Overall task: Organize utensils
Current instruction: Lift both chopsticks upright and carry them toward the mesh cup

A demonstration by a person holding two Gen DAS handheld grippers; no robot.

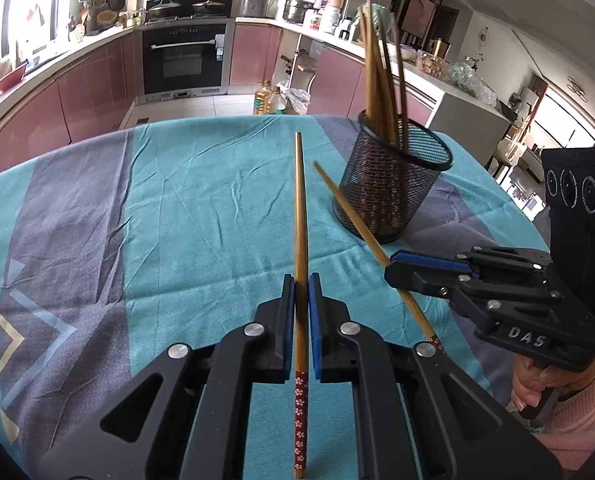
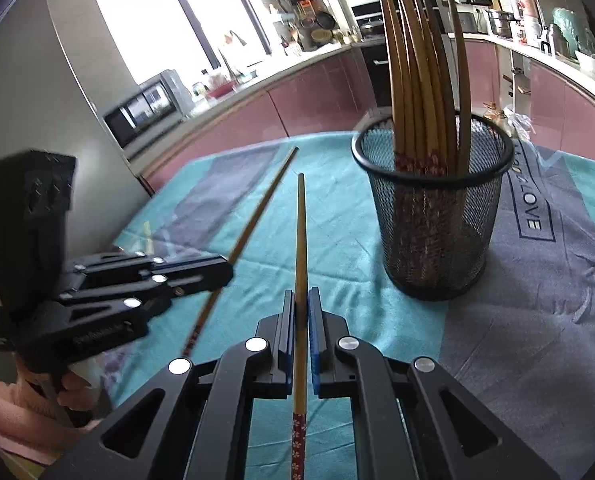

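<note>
In the left wrist view the left tool (image 1: pixel 301 292) fills the bottom centre, its blue-padded jaws clenched on a chopstick (image 1: pixel 299 216) that runs straight up the frame from the lower edge, its red flowered end nearest the camera and its thin tip over the bench (image 1: pixel 177 200), which wears a teal and grey cloth. At centre right the right tool (image 1: pixel 393 266) comes in from the right edge, gripped by a hand (image 1: pixel 533 380) in a pink sleeve (image 1: pixel 577 412); it too is clamped on a second chopstick (image 1: pixel 349 208) that slants toward the upper left. Both sticks are clear of the cloth.

A black mesh cup (image 1: pixel 393 184) stands upright on the bench at upper right of centre, just beyond the slanted stick, with a bundle of chopsticks (image 1: pixel 381 76) standing in it, tips up.

In the right wrist view the right tool sits at bottom centre with its stick running up the frame, the left tool is at middle left, and the cup is at upper right of centre.
</note>
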